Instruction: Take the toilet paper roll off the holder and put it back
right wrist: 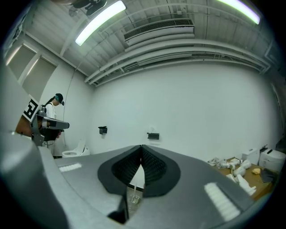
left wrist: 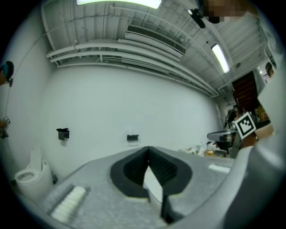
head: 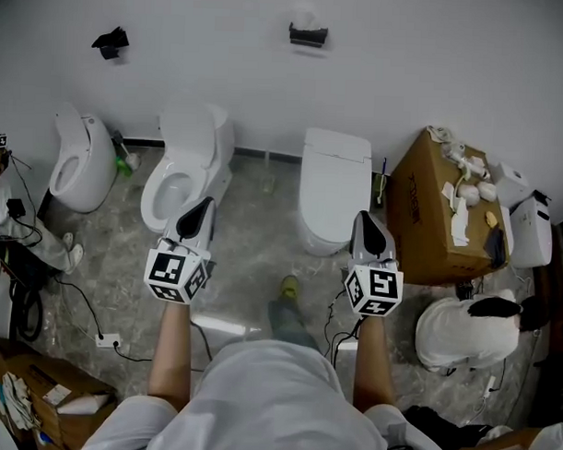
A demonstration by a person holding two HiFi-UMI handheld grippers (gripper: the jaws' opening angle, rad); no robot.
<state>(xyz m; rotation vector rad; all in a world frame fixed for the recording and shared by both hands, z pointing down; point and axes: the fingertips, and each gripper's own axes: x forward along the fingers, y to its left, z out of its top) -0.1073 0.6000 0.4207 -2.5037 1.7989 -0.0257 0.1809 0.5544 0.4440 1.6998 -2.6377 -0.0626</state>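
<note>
Head view: we see the left gripper (head: pixel 199 212) and right gripper (head: pixel 366 222), both closed and empty. A toilet (head: pixel 334 184) stands before the wall holder (head: pixel 308 36) bearing the paper roll (head: pixel 305 15). Only this view shows a crouching person (head: pixel 462 332).

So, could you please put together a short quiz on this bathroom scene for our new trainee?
1. True or false: the left gripper and the right gripper both have their jaws together with nothing between them.
2. How many black holders hang on the white wall? A one, B two, C four.
3. Fill in: in the head view, the cardboard box stands to the ___ of the closed-lid toilet.
Key: 1 true; 2 B; 3 right.
</note>
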